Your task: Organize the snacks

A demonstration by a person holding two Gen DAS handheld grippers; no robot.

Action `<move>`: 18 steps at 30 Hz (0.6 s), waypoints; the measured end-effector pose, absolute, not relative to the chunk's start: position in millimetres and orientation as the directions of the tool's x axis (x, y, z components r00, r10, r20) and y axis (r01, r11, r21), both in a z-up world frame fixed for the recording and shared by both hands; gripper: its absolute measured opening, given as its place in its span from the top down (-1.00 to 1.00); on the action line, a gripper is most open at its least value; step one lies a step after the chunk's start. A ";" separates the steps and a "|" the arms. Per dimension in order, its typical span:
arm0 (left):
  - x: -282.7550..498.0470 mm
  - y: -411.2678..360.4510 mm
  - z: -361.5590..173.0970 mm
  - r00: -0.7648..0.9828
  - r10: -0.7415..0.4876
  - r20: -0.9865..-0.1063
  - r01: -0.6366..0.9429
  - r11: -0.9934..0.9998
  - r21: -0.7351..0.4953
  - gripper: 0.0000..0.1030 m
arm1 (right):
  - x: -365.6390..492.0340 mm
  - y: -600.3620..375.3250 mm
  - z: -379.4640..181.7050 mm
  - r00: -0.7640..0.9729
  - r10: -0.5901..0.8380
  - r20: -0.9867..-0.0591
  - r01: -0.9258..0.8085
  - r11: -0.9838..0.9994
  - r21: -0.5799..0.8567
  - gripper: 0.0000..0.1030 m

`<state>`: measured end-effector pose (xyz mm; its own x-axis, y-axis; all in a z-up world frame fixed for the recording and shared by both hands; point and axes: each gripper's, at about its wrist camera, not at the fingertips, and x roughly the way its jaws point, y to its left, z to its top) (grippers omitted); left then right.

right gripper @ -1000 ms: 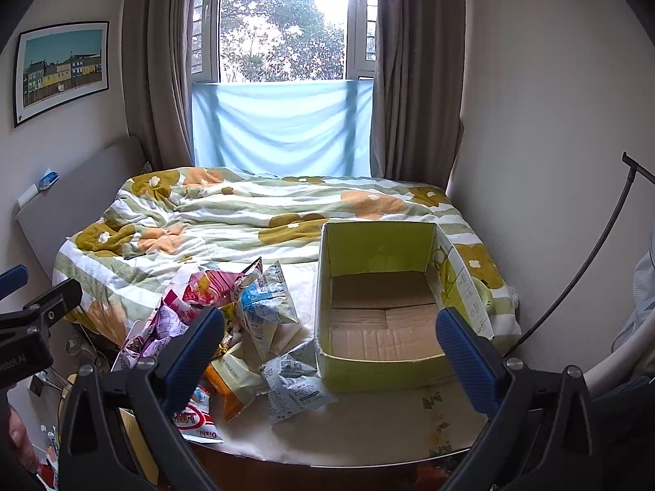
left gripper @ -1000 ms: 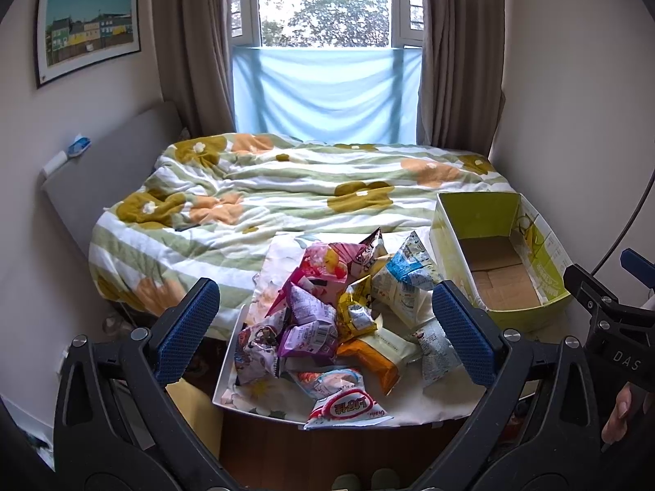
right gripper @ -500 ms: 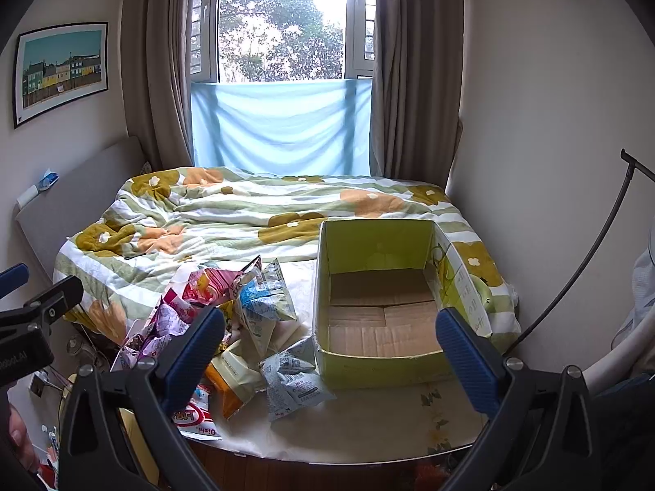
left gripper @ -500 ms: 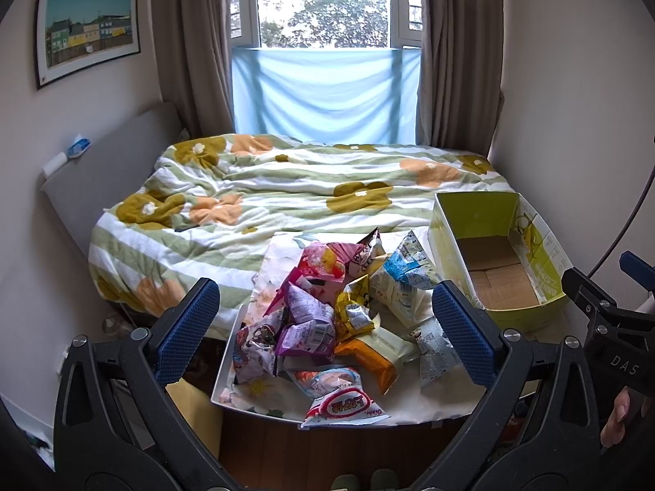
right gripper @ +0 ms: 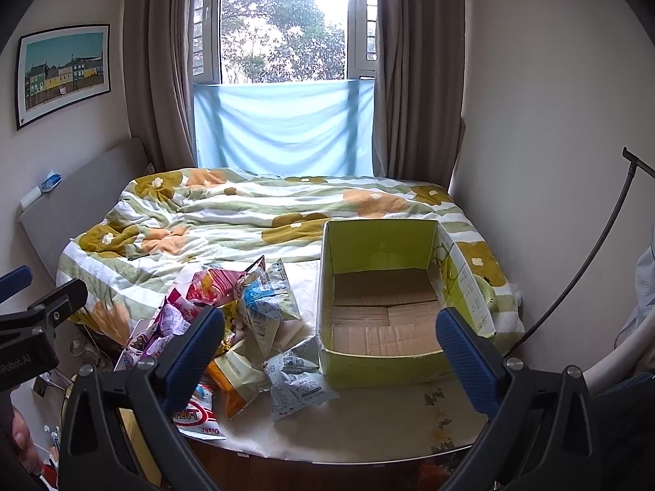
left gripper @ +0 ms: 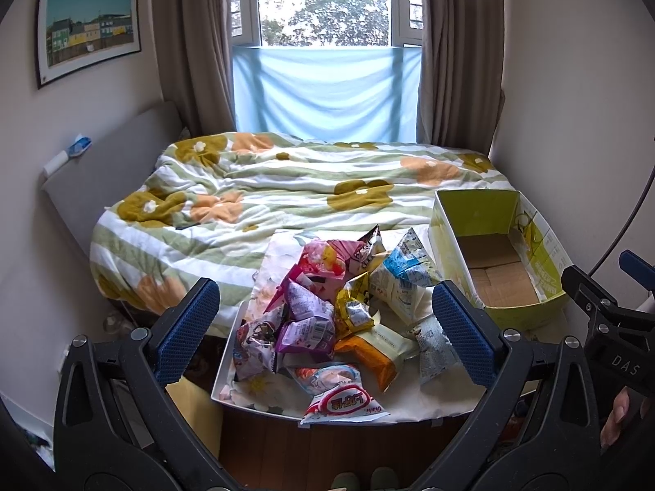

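Note:
A heap of snack bags (left gripper: 335, 319) lies on a white board (left gripper: 245, 399) at the foot of the bed; it also shows in the right wrist view (right gripper: 245, 327). An empty yellow-green cardboard box (left gripper: 499, 262) stands open to its right, also in the right wrist view (right gripper: 380, 307). My left gripper (left gripper: 323, 331) is open and empty, held above and short of the heap. My right gripper (right gripper: 331, 352) is open and empty, short of the box's near wall. A red and white bag (left gripper: 344, 403) lies nearest the board's front edge.
The bed with a flowered quilt (left gripper: 286, 188) fills the room behind the board. A grey headboard (left gripper: 106, 163) is at the left, walls at both sides, a window at the back. A black cable (right gripper: 589, 253) curves along the right wall.
Both views have shifted very slightly; the grippers stay open and nothing on the board has moved.

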<state>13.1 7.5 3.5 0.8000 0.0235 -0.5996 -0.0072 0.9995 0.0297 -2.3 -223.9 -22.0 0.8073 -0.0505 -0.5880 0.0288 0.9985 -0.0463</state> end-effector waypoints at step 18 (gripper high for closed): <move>7.3 5.5 -1.0 0.799 0.030 -0.601 -0.013 0.999 0.033 -0.99 | -2.3 -224.7 -17.5 0.809 -0.043 -0.586 0.026 0.999 -0.037 -0.99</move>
